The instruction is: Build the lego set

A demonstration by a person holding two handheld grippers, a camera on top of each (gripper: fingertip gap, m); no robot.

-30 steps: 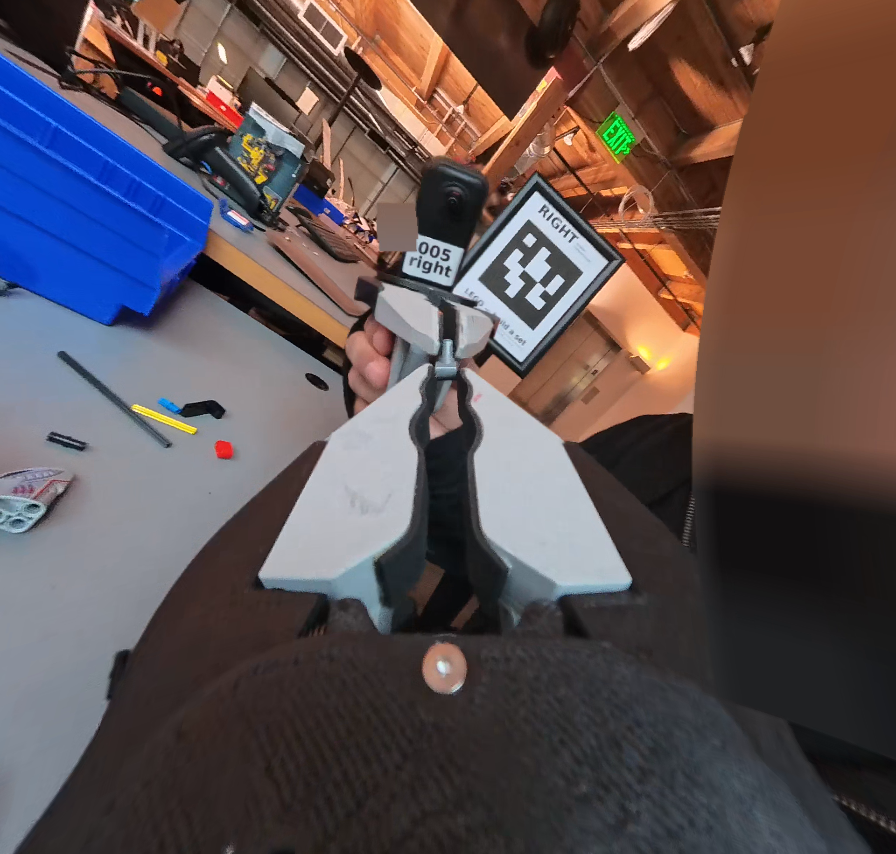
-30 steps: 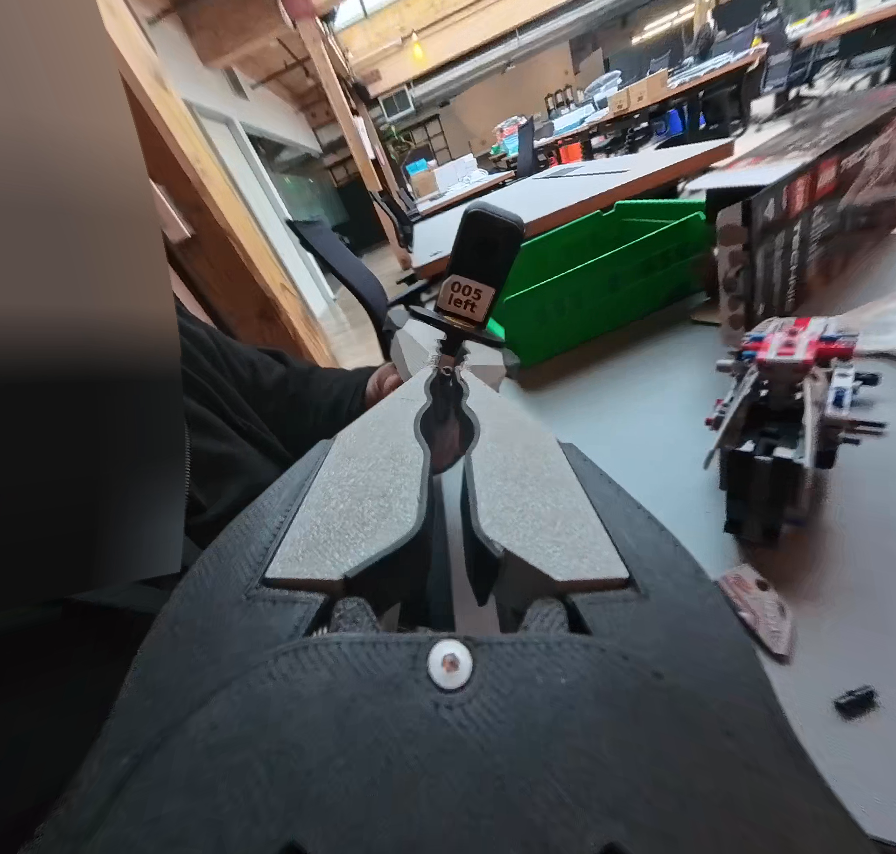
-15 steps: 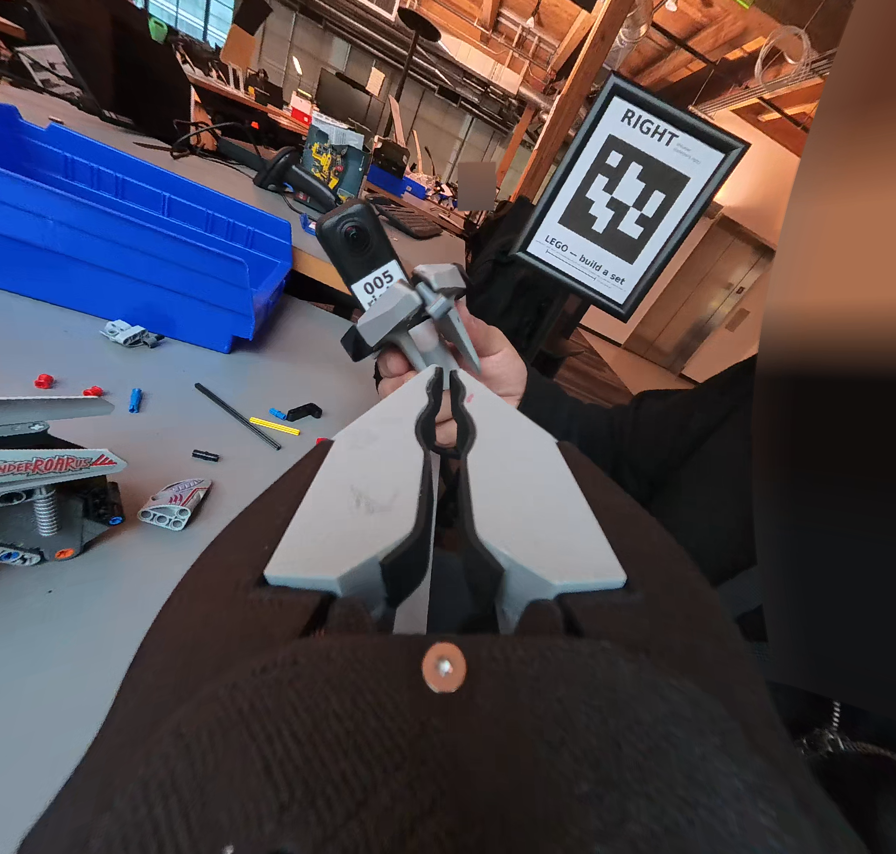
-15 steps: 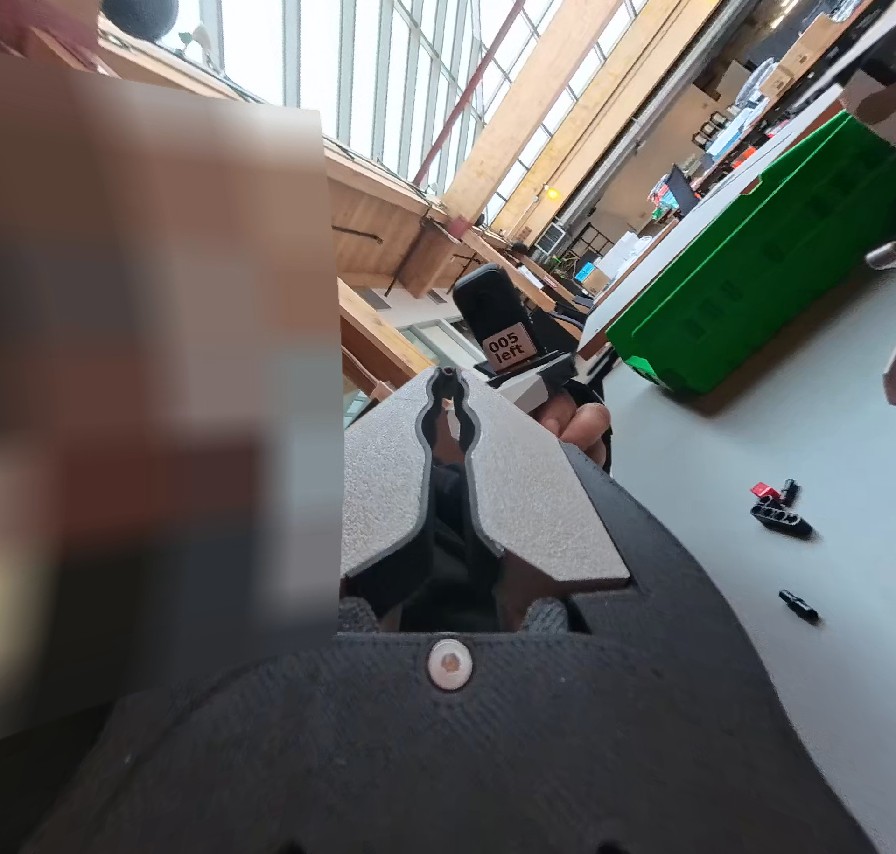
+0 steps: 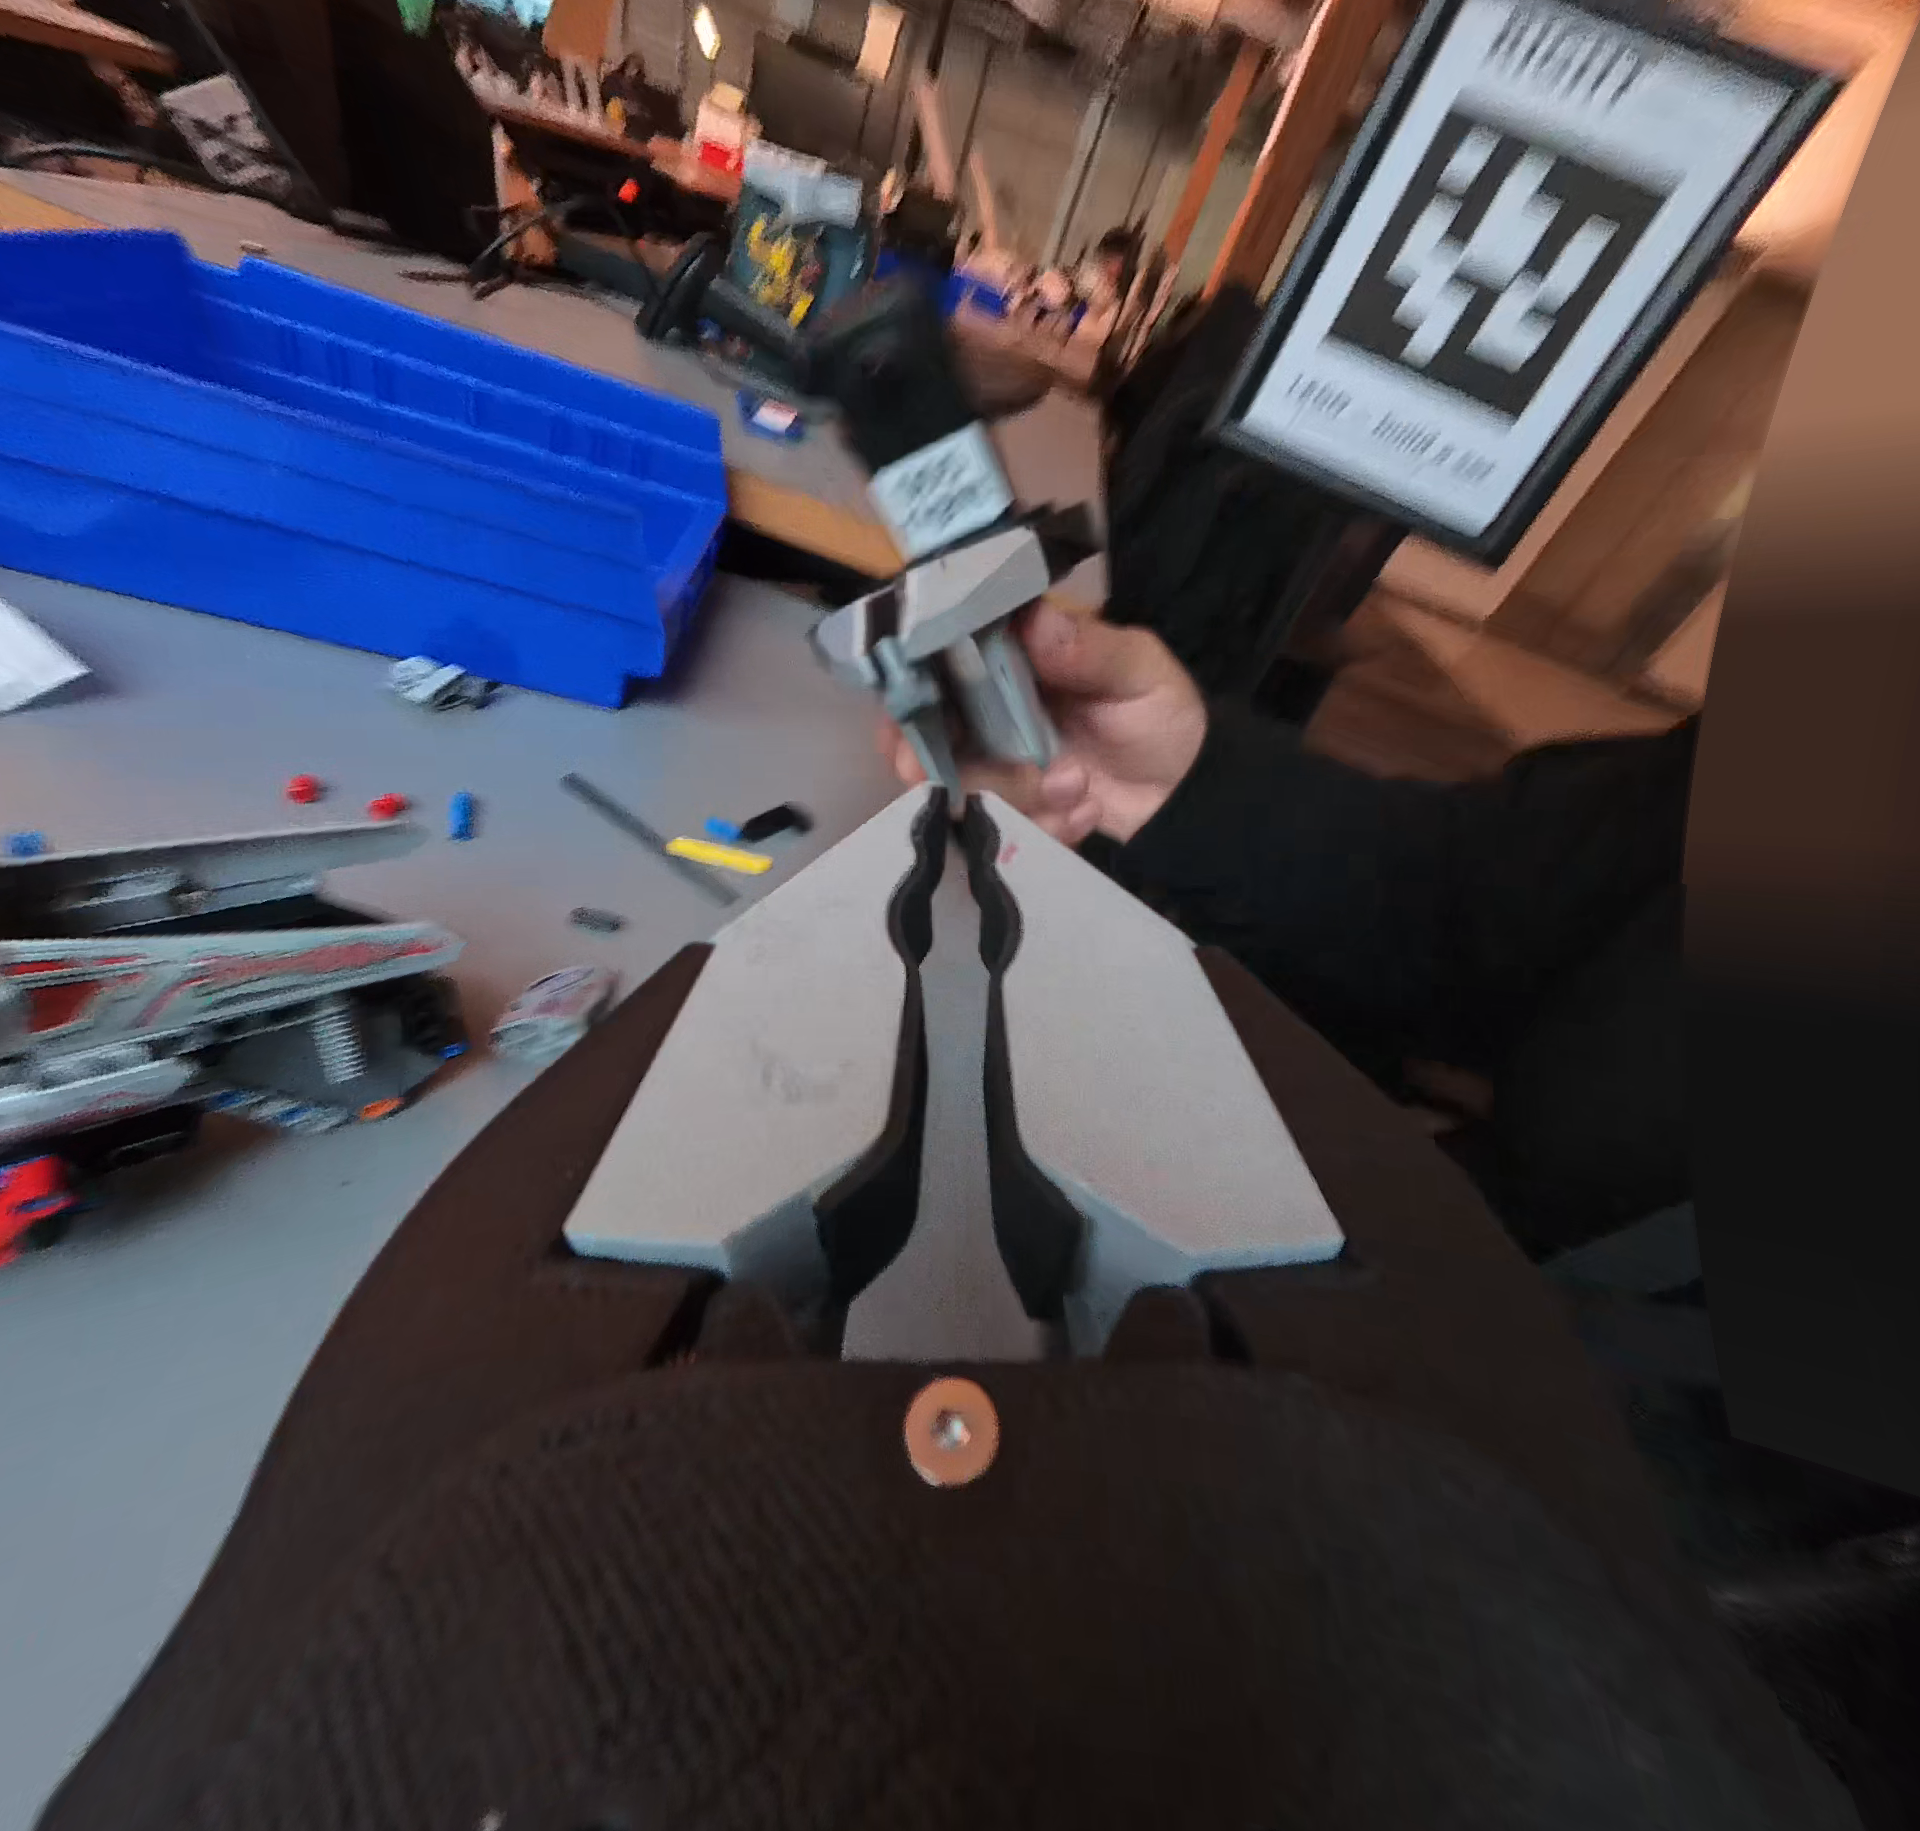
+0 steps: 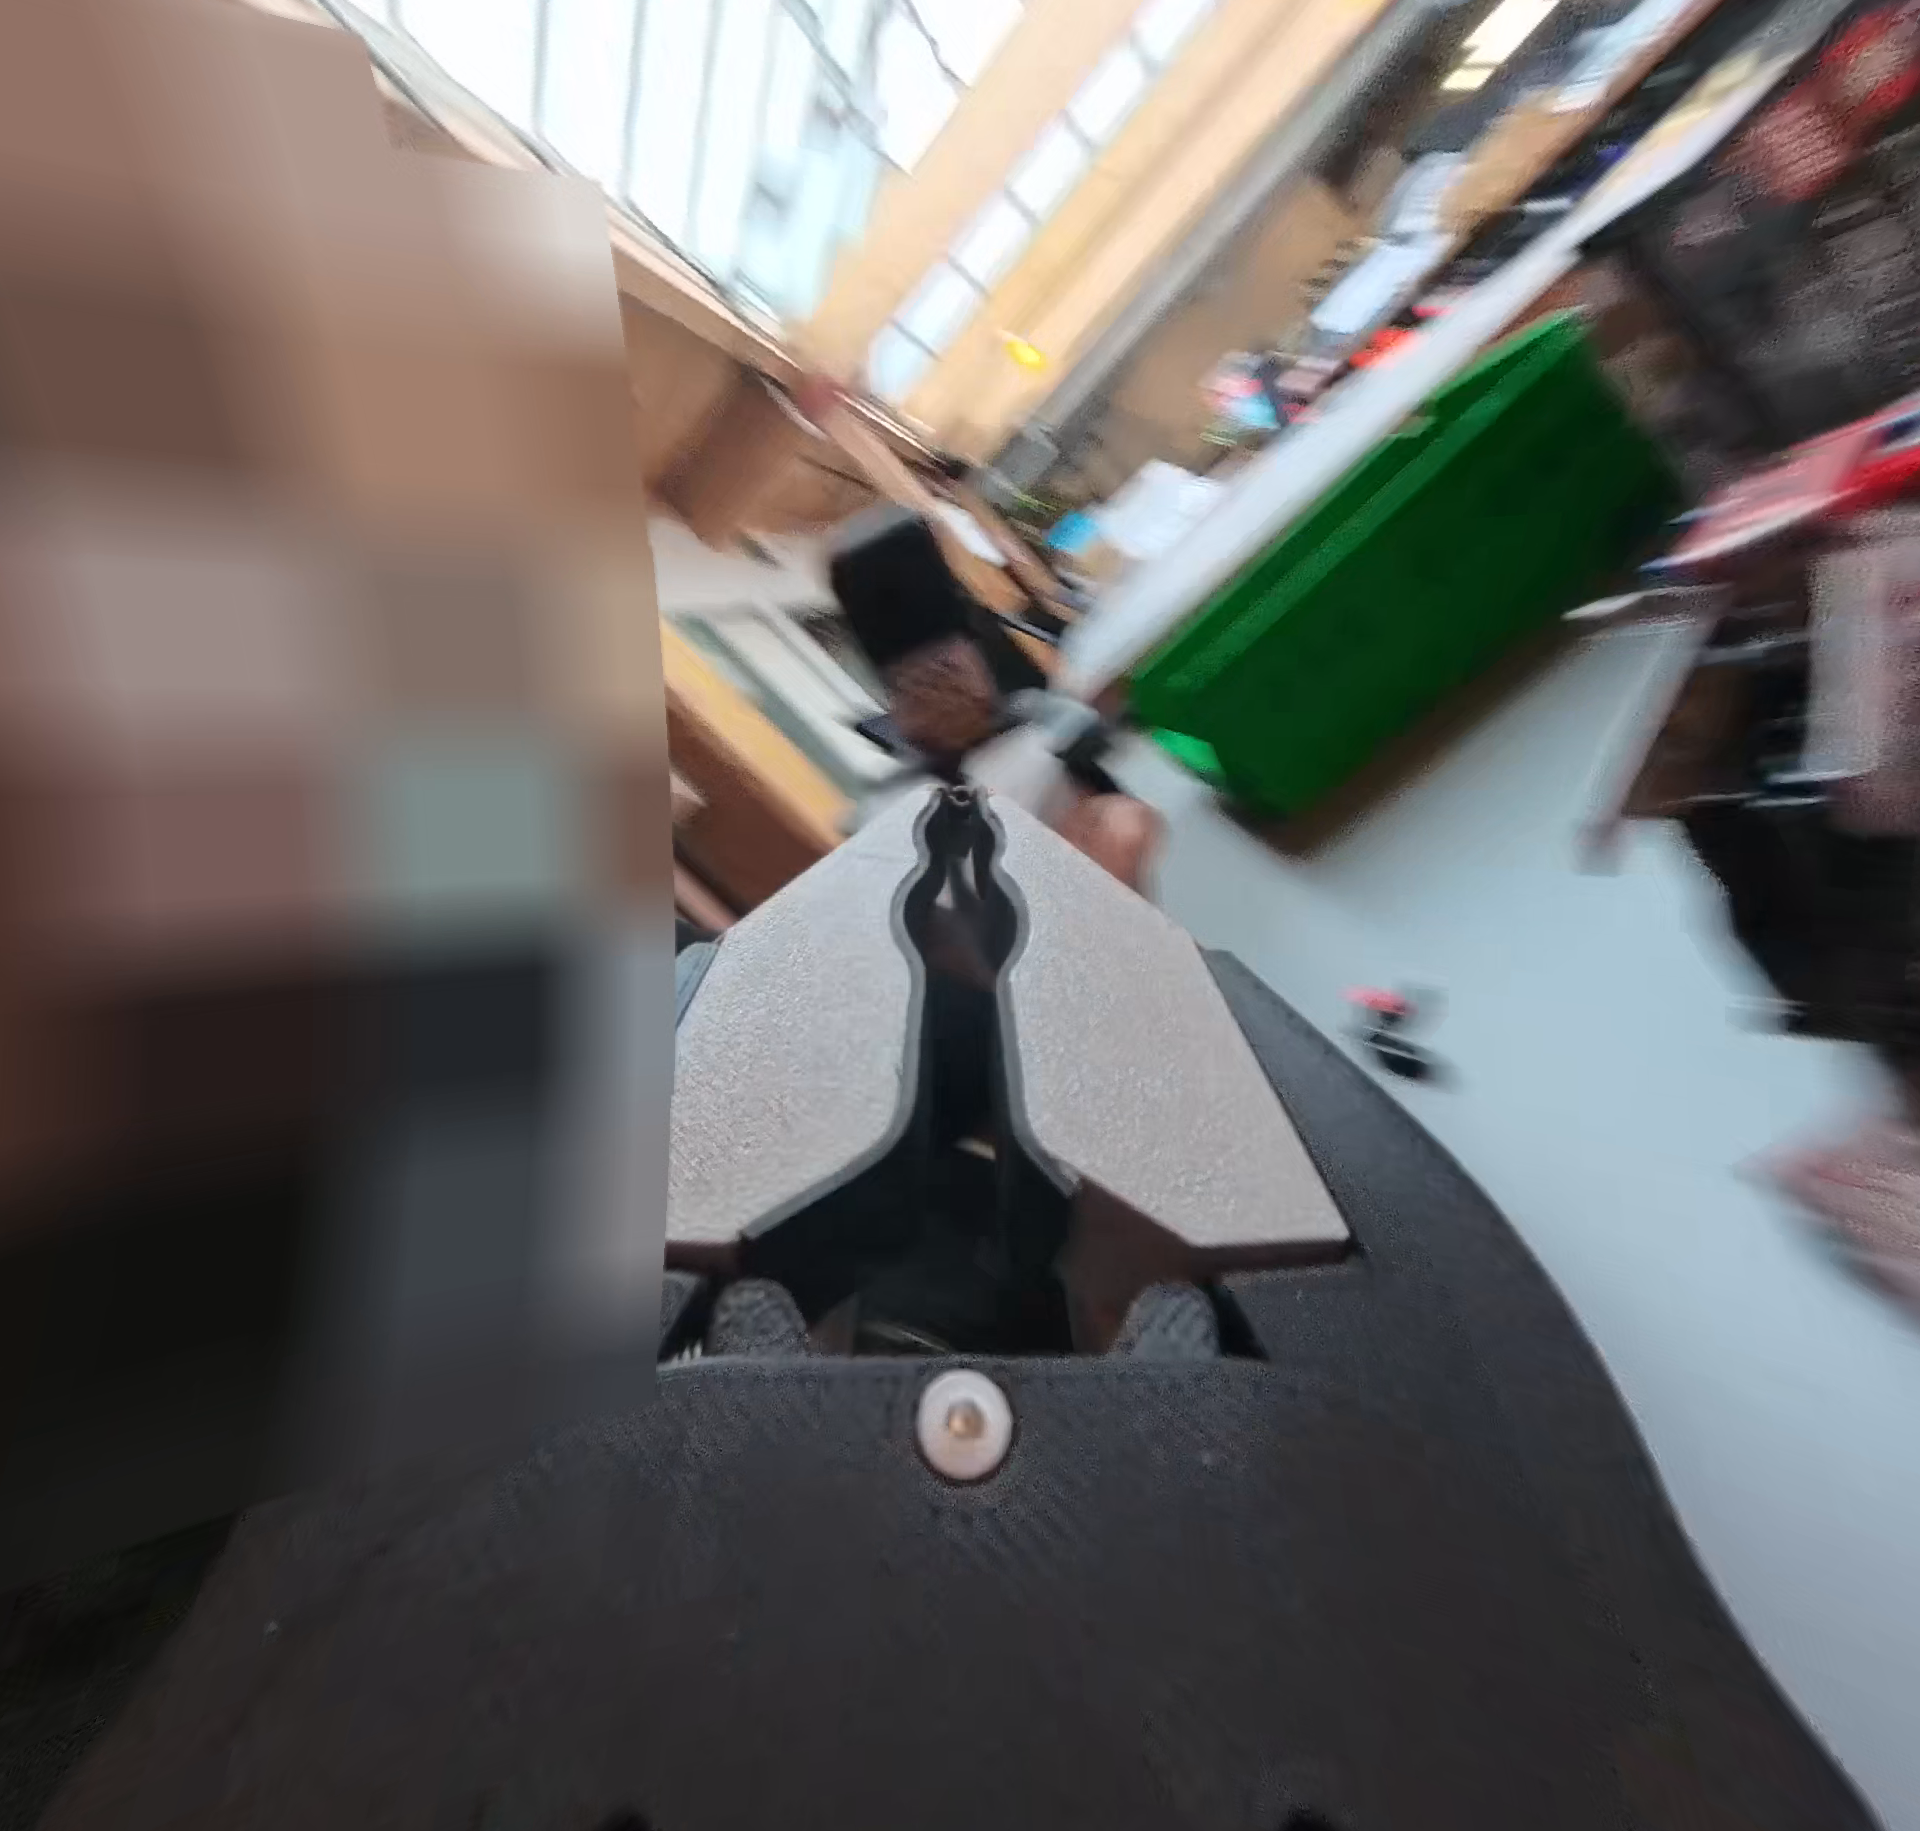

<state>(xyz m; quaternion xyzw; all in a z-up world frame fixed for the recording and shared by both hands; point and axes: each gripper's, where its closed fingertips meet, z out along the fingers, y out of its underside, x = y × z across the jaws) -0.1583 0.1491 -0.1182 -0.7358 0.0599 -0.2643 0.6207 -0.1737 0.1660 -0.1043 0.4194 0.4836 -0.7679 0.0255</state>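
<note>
My left gripper [image 5: 954, 805] is held in the air over the grey table [image 5: 187, 1386], jaws almost closed, nothing clear between them. My right gripper [image 5: 940, 768], held in a hand, points down at the left one's tips, nearly touching. In the right wrist view my right gripper [image 6: 961, 799] is shut, with a small grey piece [image 6: 956, 794] at its tips, blurred. The left gripper [image 6: 935, 638] shows just beyond it. The partly built grey, red and white lego vehicle [image 5: 208, 1012] stands on the table to the left.
A blue bin [image 5: 364, 493] stands behind loose pieces: a yellow bar [image 5: 717, 854], a black axle [image 5: 644, 836], red studs [image 5: 301, 789], a white panel [image 5: 551, 1002]. A framed marker sign [image 5: 1507, 254] stands right. A green bin [image 6: 1403, 586] and small black pieces [image 6: 1392, 1028] are there too.
Both views have swung and are now motion-blurred. The left view has tipped down toward the table, bringing in the vehicle. The right gripper has tilted, its tips staying against the left one's.
</note>
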